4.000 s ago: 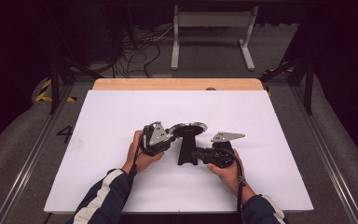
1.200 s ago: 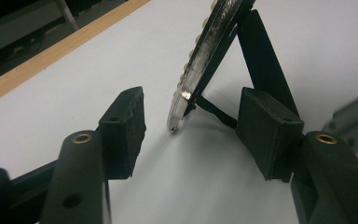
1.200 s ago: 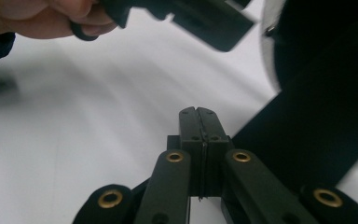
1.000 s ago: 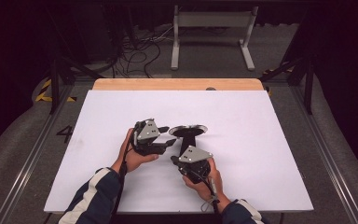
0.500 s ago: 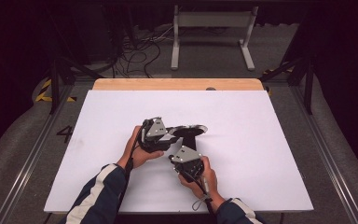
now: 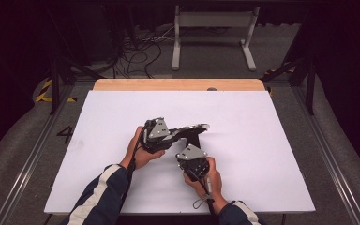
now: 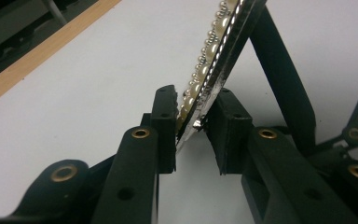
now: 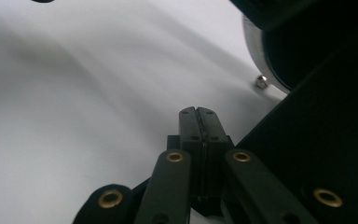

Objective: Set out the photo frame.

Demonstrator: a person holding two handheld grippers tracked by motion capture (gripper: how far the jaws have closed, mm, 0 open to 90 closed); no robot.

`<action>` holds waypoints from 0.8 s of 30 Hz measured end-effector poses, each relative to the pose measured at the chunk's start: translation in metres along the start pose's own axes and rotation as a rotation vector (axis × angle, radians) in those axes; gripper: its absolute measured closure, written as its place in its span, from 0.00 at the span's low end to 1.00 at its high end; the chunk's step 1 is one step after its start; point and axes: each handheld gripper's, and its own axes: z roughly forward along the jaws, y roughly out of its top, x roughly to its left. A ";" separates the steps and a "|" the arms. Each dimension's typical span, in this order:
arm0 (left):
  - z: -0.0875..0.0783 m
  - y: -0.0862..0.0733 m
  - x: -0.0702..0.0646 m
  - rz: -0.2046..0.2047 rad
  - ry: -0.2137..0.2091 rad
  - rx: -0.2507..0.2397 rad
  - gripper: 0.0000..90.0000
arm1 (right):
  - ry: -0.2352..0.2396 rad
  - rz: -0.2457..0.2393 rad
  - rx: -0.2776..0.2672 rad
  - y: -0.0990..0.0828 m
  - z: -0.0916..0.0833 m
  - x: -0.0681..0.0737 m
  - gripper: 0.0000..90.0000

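Left hand-held gripper (image 7: pixel 193 128): jaws have just been closing on the rim of the mirror (image 7: pixel 223 42), a tilted, bead-edged disc; pads look just touching it.
Mirror: mid-table (image 6: pixel 122 108), on its black stand (image 6: pixel 194 137).
Right hand-held gripper (image 8: pixel 199 116): clenched, empty, low beside the stand.
Risk: the grip is only at the thin rim, so the disc may slip or swing; pushing could tip the stand.
Around: wooden edge (image 6: pixel 178 84), cables (image 6: pixel 140 51) on the floor, metal frame (image 6: pixel 213 28) beyond.
In the way: the right hand-held gripper crowds the stand.
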 end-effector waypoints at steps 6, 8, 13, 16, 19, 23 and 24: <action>0.001 0.000 -0.004 0.003 0.012 0.002 0.84 | 0.001 0.013 0.007 -0.005 -0.004 -0.005 1.00; 0.000 -0.001 -0.005 0.001 0.009 0.000 0.84 | 0.003 0.016 0.015 -0.007 -0.005 -0.005 1.00; 0.002 -0.002 -0.004 -0.005 0.002 -0.014 0.83 | 0.008 0.025 0.020 -0.009 -0.006 -0.007 1.00; 0.007 -0.003 -0.003 -0.015 0.007 0.005 0.75 | 0.003 0.026 0.024 -0.009 -0.008 -0.008 1.00; 0.013 -0.005 -0.002 -0.013 0.010 0.024 0.74 | 0.006 0.033 0.022 -0.010 -0.008 -0.009 1.00; 0.016 -0.004 -0.004 0.018 0.009 0.027 0.81 | 0.007 0.033 0.024 -0.010 -0.009 -0.009 1.00; 0.016 -0.002 -0.006 0.041 0.015 0.029 0.81 | 0.005 0.033 0.026 -0.010 -0.009 -0.011 1.00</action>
